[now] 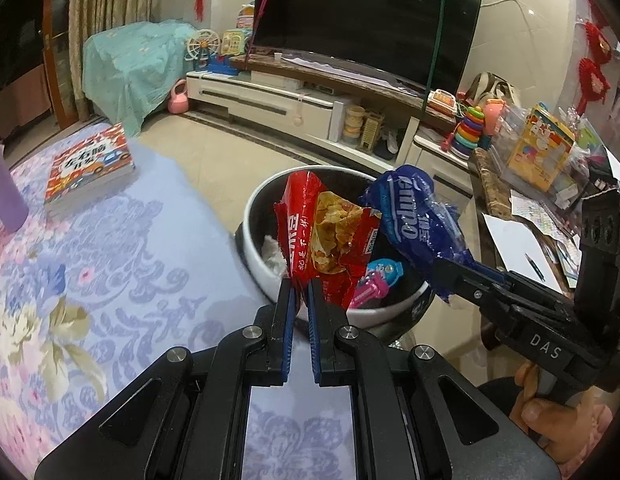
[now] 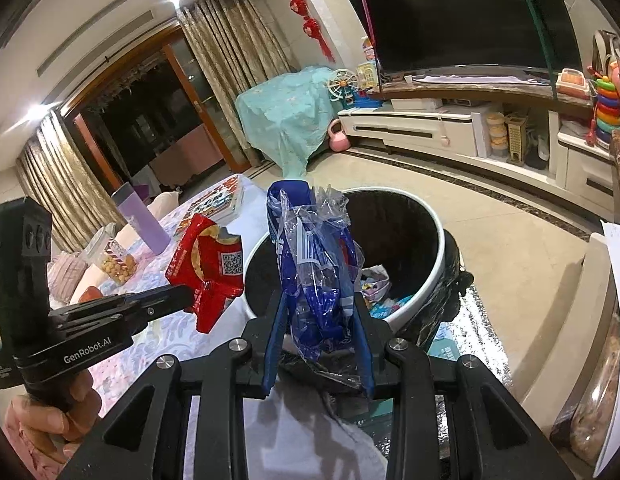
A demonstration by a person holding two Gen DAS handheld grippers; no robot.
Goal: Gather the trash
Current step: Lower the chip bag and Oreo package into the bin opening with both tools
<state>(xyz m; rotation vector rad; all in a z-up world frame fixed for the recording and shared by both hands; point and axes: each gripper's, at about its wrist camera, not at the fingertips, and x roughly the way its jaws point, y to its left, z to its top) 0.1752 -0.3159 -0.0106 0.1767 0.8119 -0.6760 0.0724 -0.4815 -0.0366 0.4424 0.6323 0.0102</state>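
My left gripper [image 1: 298, 285] is shut on a torn red snack wrapper [image 1: 329, 232], which stands up over the near rim of a white round trash bin [image 1: 254, 216]. In the right wrist view that left gripper [image 2: 186, 294] comes in from the left with the red wrapper [image 2: 208, 276]. My right gripper [image 2: 319, 300] is shut on a crumpled blue plastic tissue wrapper [image 2: 313, 264], held just in front of the trash bin [image 2: 437, 240]. In the left wrist view that right gripper [image 1: 439, 270] reaches in from the right, with the blue wrapper [image 1: 409, 216] over the bin's right side. Pink and blue trash [image 1: 373, 280] lies inside.
A floral tablecloth [image 1: 90, 280] covers the table on the left, with a picture book [image 1: 90, 168] and a purple bottle [image 2: 140, 216] on it. A cluttered side table [image 1: 541, 184] stands on the right. Beyond the bin are tiled floor, a TV stand [image 1: 278, 100] and a TV.
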